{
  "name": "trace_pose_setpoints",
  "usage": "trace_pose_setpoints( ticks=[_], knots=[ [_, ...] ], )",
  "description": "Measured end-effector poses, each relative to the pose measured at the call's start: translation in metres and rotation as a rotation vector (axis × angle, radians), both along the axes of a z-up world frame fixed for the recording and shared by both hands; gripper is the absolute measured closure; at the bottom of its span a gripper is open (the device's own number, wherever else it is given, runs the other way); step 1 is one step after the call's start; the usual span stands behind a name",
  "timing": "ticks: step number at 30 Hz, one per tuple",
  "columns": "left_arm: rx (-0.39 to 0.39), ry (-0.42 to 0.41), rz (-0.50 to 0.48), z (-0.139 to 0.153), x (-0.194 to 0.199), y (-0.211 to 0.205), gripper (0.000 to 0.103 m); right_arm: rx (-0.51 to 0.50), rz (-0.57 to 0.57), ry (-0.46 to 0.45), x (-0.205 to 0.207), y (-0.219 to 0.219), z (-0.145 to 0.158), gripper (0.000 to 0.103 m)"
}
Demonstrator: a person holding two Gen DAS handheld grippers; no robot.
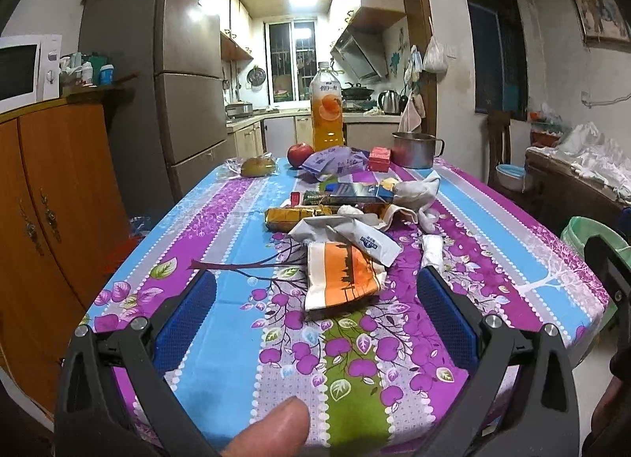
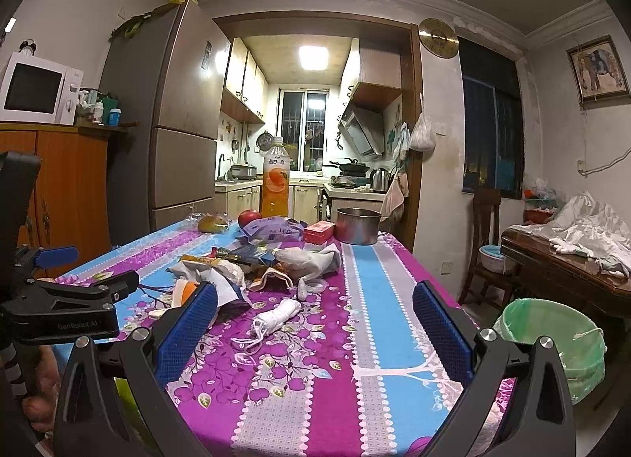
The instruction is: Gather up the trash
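Trash lies in a heap on the table with the purple and blue cloth (image 1: 221,244). Nearest in the left wrist view is an orange and white wrapper (image 1: 343,279), then a white wrapper (image 1: 347,238), a gold packet (image 1: 294,217) and a blue box (image 1: 361,193). A rolled white mask (image 2: 276,317) lies in front of the heap; it also shows in the left wrist view (image 1: 432,250). My left gripper (image 1: 315,283) is open, with the orange wrapper between its fingers. My right gripper (image 2: 315,295) is open and empty above the table. A green-lined bin (image 2: 552,342) stands on the floor at the right.
At the far end stand an orange juice bottle (image 1: 327,109), an apple (image 1: 299,154), a metal pot (image 1: 416,149), a red box (image 1: 379,159) and a purple bag (image 1: 335,161). A wooden cabinet (image 1: 51,196) is at the left, a fridge (image 1: 185,74) behind it.
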State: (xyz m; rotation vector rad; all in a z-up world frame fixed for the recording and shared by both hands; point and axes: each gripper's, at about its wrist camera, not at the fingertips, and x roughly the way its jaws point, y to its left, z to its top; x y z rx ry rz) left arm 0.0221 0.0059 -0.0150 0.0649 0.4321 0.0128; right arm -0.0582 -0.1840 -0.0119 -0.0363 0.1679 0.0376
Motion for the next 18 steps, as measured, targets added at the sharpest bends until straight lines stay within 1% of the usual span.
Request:
trace_pose_setpoints(
  ticks=[6,18],
  knots=[
    [-0.002,0.041,0.006,-0.0039,0.0068,0.0010,0.005,-0.006,0.001,0.009,0.0032,0.0014,0.0001,0.004],
    [-0.006,0.042,0.003,-0.0051,0.0108,0.0003,0.005,-0.005,0.003,0.021,0.0082,0.0007,-0.0012,0.004]
  ],
)
